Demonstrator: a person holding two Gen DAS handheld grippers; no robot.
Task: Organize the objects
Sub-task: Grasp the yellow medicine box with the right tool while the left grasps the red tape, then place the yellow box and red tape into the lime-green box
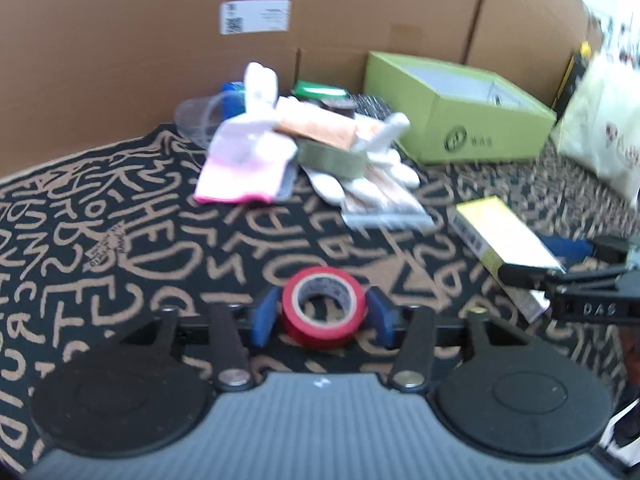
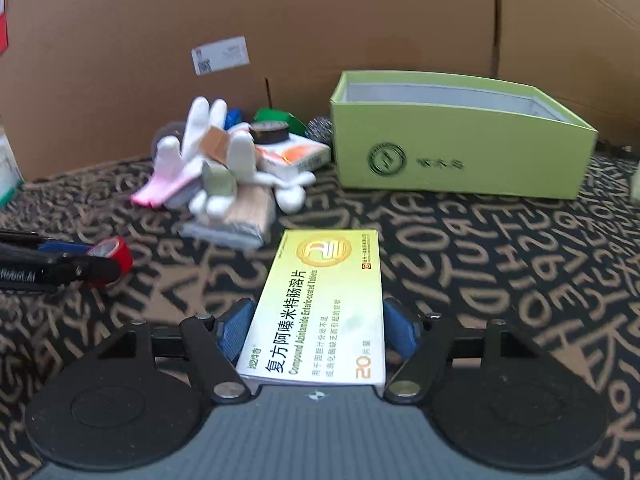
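My left gripper [image 1: 322, 314] is shut on a red tape roll [image 1: 323, 307], its blue pads pressed on both sides; the roll also shows in the right wrist view [image 2: 112, 258]. My right gripper [image 2: 320, 326] is shut on a yellow-green medicine box [image 2: 320, 312], which lies flat between the blue pads; this box also shows at the right of the left wrist view [image 1: 504, 240]. An open lime-green box [image 2: 460, 160] stands at the back right [image 1: 460, 120]. A pile of white gloves [image 2: 216, 160], a black tape roll [image 2: 270, 133] and small packets lies at the back centre [image 1: 320, 152].
A tall cardboard wall [image 2: 320, 20] closes the back. The black cloth with tan lettering [image 2: 500, 260] covers the table. A white plastic bag [image 1: 600, 120] stands at the far right. A clear plastic cup [image 1: 196, 118] lies behind the pile.
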